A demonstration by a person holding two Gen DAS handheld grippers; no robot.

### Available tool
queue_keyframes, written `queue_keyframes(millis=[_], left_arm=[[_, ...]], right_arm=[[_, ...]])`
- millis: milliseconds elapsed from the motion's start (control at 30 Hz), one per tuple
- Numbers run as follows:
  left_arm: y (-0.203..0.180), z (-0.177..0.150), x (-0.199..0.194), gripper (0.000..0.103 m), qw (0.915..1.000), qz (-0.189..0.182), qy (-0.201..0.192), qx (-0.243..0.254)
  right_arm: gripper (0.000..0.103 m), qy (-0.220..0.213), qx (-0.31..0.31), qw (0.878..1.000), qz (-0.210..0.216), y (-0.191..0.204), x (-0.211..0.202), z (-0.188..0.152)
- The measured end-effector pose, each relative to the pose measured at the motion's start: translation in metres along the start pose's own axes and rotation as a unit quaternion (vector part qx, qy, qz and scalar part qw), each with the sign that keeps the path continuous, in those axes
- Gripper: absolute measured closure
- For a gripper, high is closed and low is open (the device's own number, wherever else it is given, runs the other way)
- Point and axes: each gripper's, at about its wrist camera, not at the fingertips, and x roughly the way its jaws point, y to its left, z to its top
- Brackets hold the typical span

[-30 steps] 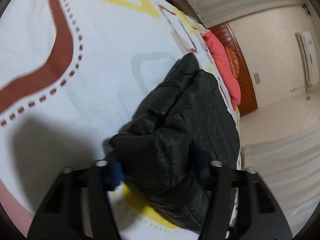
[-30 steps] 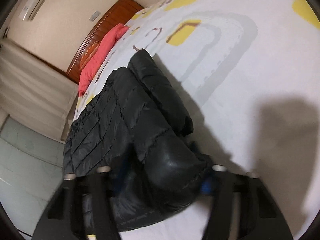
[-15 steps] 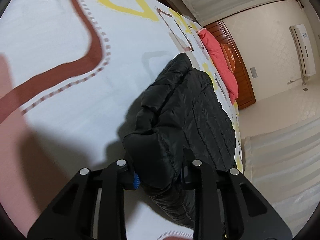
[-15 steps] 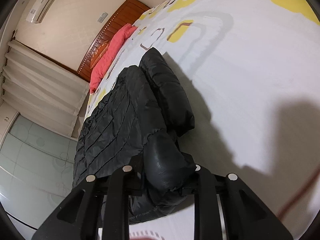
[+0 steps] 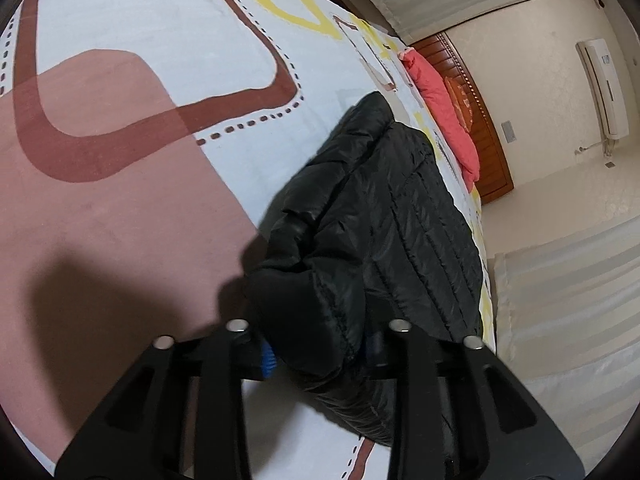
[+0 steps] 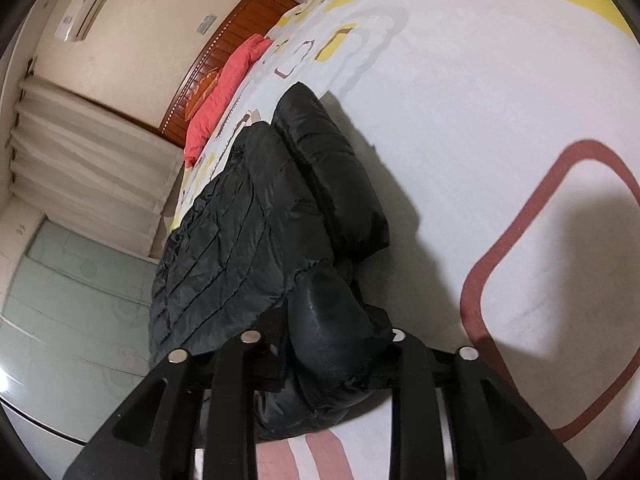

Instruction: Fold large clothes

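Left wrist view: we see our left gripper (image 5: 318,354) clamped on a bunched end of the black quilted puffer jacket (image 5: 384,220), which runs toward 1 o'clock over the white bedsheet with brown and yellow shapes (image 5: 160,52).
Right wrist view: our right gripper (image 6: 324,362) pinches another glossy fold of that jacket (image 6: 256,232), stretching toward 11 o'clock.
Beyond: a coral pillow (image 6: 224,96) against the wooden headboard (image 6: 244,20).
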Motion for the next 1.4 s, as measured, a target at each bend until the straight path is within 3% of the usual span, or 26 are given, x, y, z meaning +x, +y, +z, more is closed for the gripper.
queue_keyframes(millis=[33, 133, 267, 467, 567, 667, 833, 1000, 1233, 1400], left_arm=[[0.001, -0.004, -0.004, 0.053, 0.9999, 0.009, -0.006, 0.003], [0.002, -0.002, -0.014, 0.038, 0.9994, 0.023, -0.020, 0.014], [0.014, 0.000, -0.029, 0.034, 0.9990, 0.031, -0.029, 0.014], [0.023, 0.000, -0.042, 0.032, 0.9990, 0.036, -0.025, 0.012], [0.014, -0.001, -0.054, 0.032, 0.9968, 0.054, -0.043, 0.040], [0.000, -0.002, -0.062, 0.033, 0.9892, 0.094, -0.065, 0.092], [-0.035, -0.010, -0.061, 0.033, 0.9694, 0.144, -0.081, 0.181], [-0.076, -0.030, -0.049, 0.033, 0.9475, 0.155, -0.092, 0.264], [-0.128, -0.054, 0.009, 0.032, 0.9253, 0.157, -0.050, 0.342], [-0.164, -0.059, 0.048, 0.033, 0.9100, 0.161, -0.046, 0.379]], right_arm=[[0.068, 0.000, 0.009, 1.000, 0.002, -0.002, 0.000, 0.001], [0.062, -0.007, 0.016, 1.000, 0.001, -0.005, -0.004, 0.005], [0.052, -0.023, 0.024, 0.999, -0.007, -0.013, -0.019, 0.003], [0.051, -0.043, 0.024, 0.998, -0.031, -0.023, -0.038, 0.010], [0.051, -0.062, 0.005, 0.996, -0.057, -0.020, -0.047, 0.016], [0.051, -0.063, -0.027, 0.995, -0.077, -0.010, -0.049, 0.018], [0.051, -0.056, -0.104, 0.987, -0.111, 0.023, -0.039, 0.009], [0.051, -0.067, -0.201, 0.968, -0.133, 0.069, -0.029, -0.010], [0.054, 0.000, -0.310, 0.942, -0.132, 0.128, 0.033, -0.041], [0.058, 0.011, -0.340, 0.932, -0.127, 0.164, 0.068, -0.048]])
